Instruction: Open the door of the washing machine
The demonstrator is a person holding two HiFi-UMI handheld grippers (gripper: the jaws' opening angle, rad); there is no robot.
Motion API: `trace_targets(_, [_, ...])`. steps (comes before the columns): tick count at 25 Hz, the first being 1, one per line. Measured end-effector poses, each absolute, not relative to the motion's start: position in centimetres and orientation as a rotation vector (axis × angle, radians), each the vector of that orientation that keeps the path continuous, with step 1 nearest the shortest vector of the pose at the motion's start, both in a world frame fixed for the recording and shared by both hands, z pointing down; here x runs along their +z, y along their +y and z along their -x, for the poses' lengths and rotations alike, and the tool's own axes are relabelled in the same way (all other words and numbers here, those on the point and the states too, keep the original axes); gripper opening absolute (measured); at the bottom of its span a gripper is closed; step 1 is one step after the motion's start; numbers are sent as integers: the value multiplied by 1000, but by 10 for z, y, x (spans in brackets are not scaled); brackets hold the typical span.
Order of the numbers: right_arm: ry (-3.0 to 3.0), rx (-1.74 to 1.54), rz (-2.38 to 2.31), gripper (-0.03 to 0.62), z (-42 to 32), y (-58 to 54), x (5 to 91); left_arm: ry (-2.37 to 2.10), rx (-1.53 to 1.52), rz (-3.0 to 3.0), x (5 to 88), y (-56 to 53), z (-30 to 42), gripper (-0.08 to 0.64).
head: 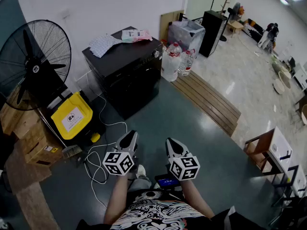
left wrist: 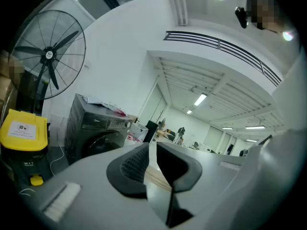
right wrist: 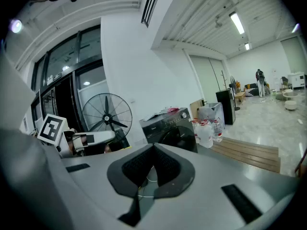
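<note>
Holding both tools side by side, low over the floor [head: 216, 147], tips angled slightly down, touching nothing. Reading left tool [left wrist: 151, 147] as cracked open: narrow gap between the pads, nothing in it. Reading right tool [right wrist: 153, 150] as pinched fully together, empty. Spotting washing machine [head: 127, 73] straight ahead of the tools, well apart from both, backed against the white wall. Seeing its round door [right wrist: 178, 137] on the front face toward the tools; looks closed, but too dark and small to be sure. Noting crumpled cloth [head: 103, 44] and a pink pack [head: 136, 35] on top of the machine. Left of the left tool: big black fan [head: 36, 63], yellow bin [head: 72, 116] below it, white cable [head: 98, 162] looping across the floor toward the machine. Ahead-right of the right tool: water bottles [head: 176, 61] just beside the machine, wooden boards [head: 206, 99] next to them.
</note>
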State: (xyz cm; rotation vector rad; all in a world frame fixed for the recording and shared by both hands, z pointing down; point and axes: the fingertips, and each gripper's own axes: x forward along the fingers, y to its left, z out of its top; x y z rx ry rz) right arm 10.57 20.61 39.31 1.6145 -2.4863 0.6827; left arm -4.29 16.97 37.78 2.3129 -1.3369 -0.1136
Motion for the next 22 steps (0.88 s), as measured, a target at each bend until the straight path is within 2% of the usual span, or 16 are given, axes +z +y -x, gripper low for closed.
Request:
trace_targets(10, [-2452, 691, -1595, 3, -103, 177, 408, -1474, 52, -2289, 393, 155, 69, 55])
trace_targets(13, [-2399, 637, -1625, 5, -102, 150, 413, -1526, 119, -2277, 409, 130, 87, 146])
trace_targets(14, [-2389, 617, -1615, 21, -99, 138, 417, -1534, 137, -2273, 415, 118, 93, 169])
trace_targets(15, [-2379, 608, -1598, 100, -94, 125, 421, -1537, 151, -2266, 423, 103, 98, 174])
trace_targets(22, [-2246, 682, -1555, 110, -57, -4, 482, -1494, 361, -2226, 514, -40, 140, 175])
